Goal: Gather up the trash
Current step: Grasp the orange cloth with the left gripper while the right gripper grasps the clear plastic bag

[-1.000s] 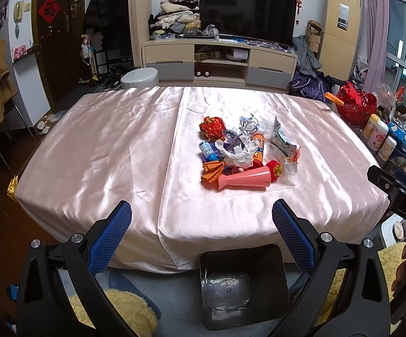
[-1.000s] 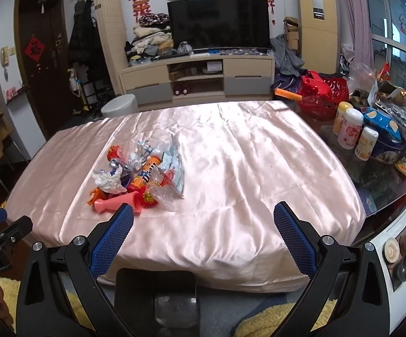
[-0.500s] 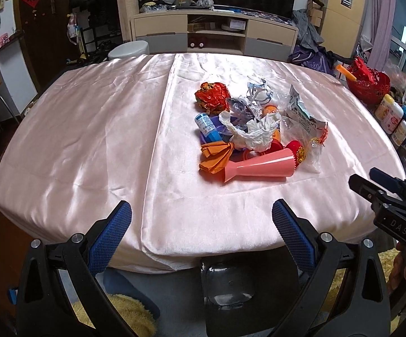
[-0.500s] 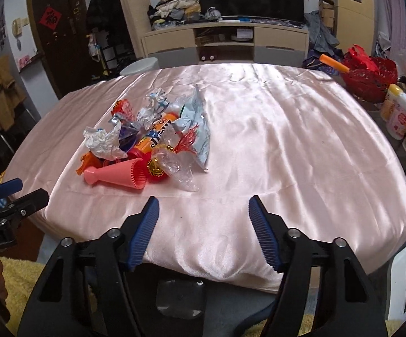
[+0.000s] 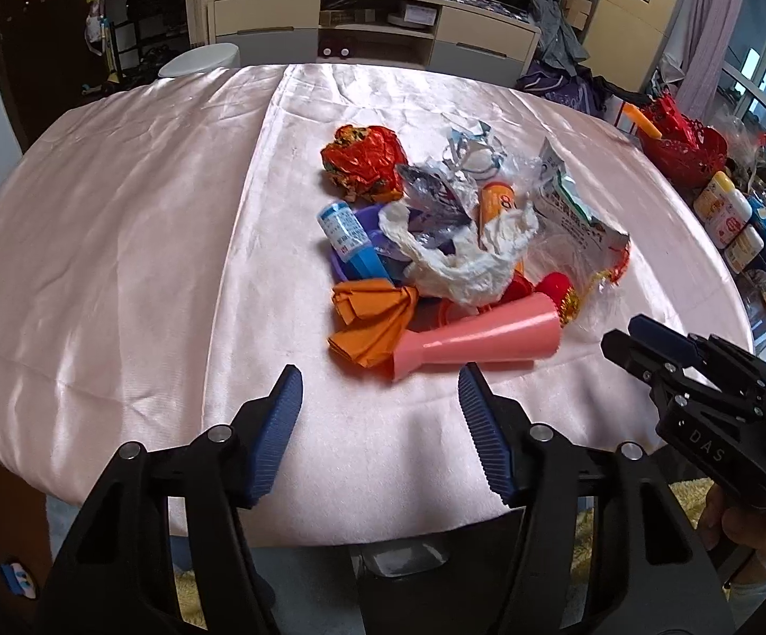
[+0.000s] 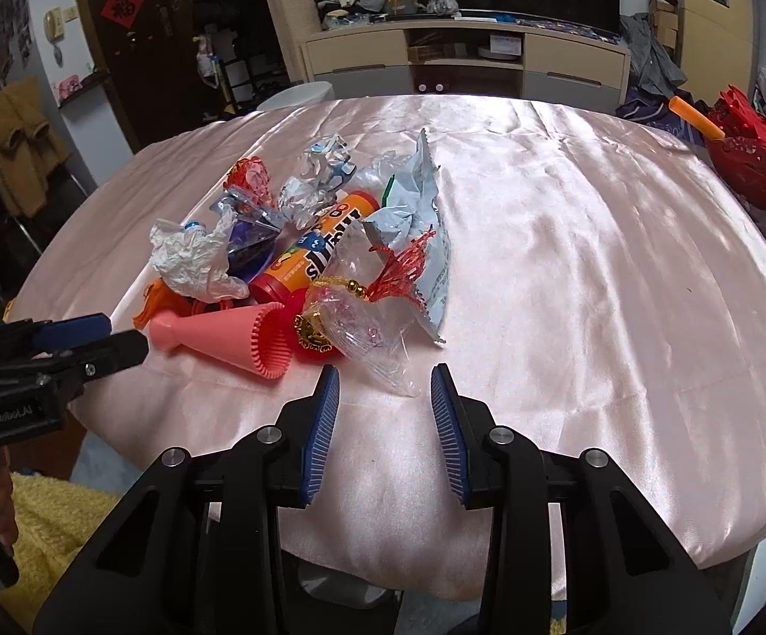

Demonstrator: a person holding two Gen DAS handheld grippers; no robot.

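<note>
- While its jaws are closing, the left claw [image 5: 377, 375] hangs at lower centre of its view with nothing between them, just short of the pink cone [image 5: 480, 341]
- The right claw [image 6: 385, 375], lower centre of its view, is also narrowing on empty air, its tips near a clear plastic bag [image 6: 367, 328]
- The trash pile [image 5: 446, 243] lies mid-frame on the pink-draped counter [image 5: 118, 243]: red foil ball [image 5: 364, 161], white crumpled paper [image 5: 462, 259], orange tube [image 6: 314, 259]
</note>
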